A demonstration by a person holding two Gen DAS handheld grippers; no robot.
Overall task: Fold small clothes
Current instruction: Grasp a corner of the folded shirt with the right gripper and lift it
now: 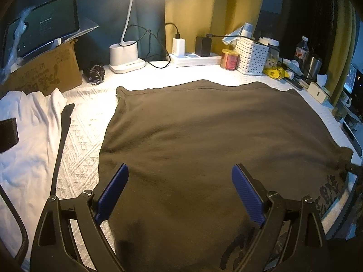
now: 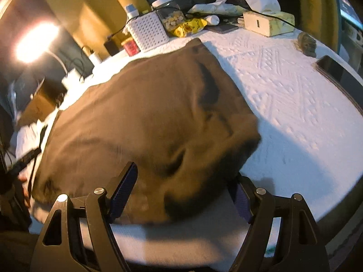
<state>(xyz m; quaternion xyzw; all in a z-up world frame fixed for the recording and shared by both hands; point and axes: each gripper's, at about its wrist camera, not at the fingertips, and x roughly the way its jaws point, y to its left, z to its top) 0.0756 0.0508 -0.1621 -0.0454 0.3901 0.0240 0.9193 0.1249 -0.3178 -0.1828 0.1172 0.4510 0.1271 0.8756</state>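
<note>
Brown garment [image 1: 204, 136]: spread flat on white quilted cover [image 1: 86, 140], middle of the table, print along its near edge; near right corner rumpled and blurred in right view. White garment [image 1: 25, 136]: lying left of the brown one, apart from it. Left gripper [image 1: 179, 188]: jaws spread wide above brown cloth, nothing pinched. Right gripper [image 2: 183, 195]: jaws wide, brown garment's corner between them; whether the pads touch it, cannot tell. Back edge: lamp [image 1: 124, 54], white basket [image 1: 251, 56], tissue box [image 2: 267, 22]
</note>
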